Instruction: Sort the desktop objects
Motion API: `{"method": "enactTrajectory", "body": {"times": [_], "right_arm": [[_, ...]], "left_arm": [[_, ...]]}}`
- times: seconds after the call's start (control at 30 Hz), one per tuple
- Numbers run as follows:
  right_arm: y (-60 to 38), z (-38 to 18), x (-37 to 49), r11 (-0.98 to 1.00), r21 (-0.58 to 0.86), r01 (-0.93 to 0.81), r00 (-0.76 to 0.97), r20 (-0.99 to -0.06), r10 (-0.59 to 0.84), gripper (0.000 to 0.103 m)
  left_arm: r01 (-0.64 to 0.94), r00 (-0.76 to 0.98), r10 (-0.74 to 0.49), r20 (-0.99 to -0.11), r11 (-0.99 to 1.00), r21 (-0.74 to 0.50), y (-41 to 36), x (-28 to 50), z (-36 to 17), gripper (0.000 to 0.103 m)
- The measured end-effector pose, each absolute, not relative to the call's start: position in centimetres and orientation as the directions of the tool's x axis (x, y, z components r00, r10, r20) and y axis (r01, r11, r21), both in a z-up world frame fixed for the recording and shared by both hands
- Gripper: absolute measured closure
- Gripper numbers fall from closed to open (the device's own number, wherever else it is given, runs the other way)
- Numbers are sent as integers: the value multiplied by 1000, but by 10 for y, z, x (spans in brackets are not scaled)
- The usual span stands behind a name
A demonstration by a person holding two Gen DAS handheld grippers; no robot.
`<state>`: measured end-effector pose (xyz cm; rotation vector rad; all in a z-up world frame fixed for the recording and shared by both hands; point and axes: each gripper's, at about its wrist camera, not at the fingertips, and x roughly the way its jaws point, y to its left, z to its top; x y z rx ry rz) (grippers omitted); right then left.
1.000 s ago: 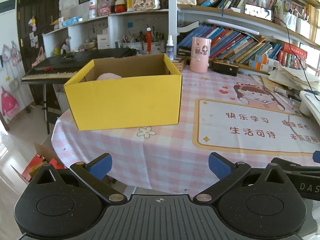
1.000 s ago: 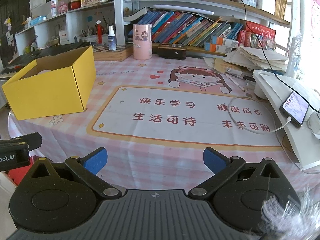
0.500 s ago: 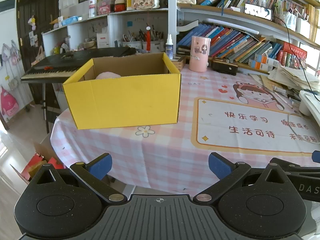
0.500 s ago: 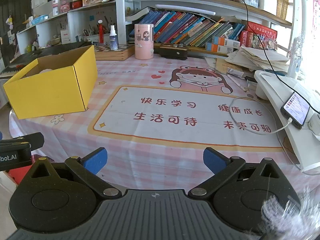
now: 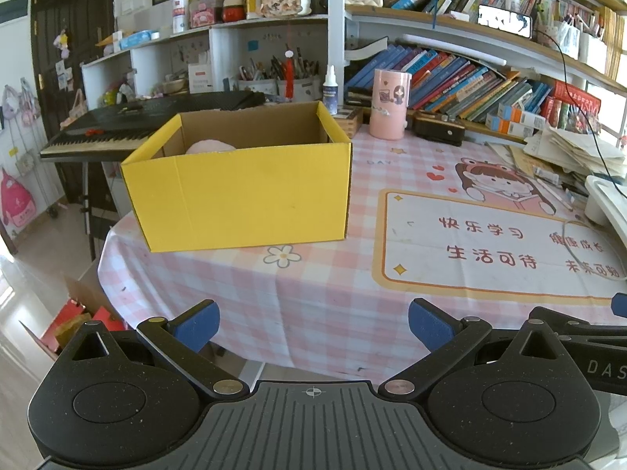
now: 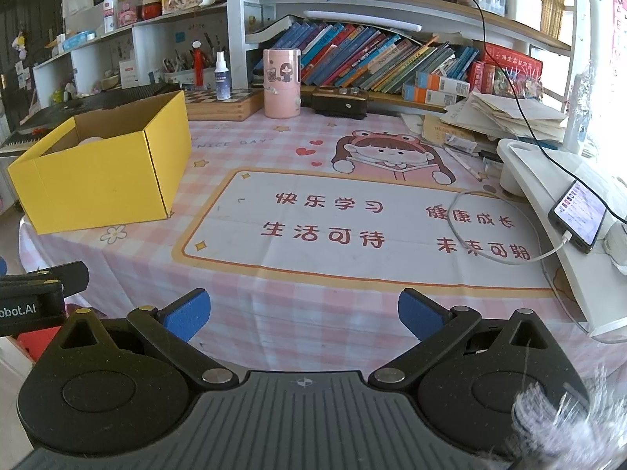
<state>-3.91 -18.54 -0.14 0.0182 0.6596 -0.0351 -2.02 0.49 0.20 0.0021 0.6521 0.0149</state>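
Note:
A yellow cardboard box stands open on the left part of the pink checked tablecloth; the right wrist view shows the box at far left. Something pale pink lies inside it, mostly hidden by the front wall. My left gripper is open and empty, held off the table's near edge, well short of the box. My right gripper is open and empty too, over the near edge in front of the printed mat. A pink cylindrical canister stands at the back of the table.
Behind the table runs a bookshelf full of books, with a spray bottle on a chessboard box. A paper stack, a white stand holding a phone and a charging cable crowd the right. A keyboard stands left.
Both views have shifted slightly: the box and the table sit a little farther away and higher in frame. Both grippers stay open and empty.

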Motion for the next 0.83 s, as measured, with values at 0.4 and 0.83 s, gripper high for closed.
{"method": "enactTrajectory", "body": {"times": [0.4, 0.83], "right_arm": [[-186, -1, -40, 999, 6, 37, 788, -615, -26, 0], [-186, -2, -39, 999, 8, 40, 787, -617, -27, 0]], "left_arm": [[-5, 789, 5, -614, 1000, 2, 4, -21, 1, 0], [20, 798, -34, -602, 999, -30, 6, -21, 3, 0]]}}
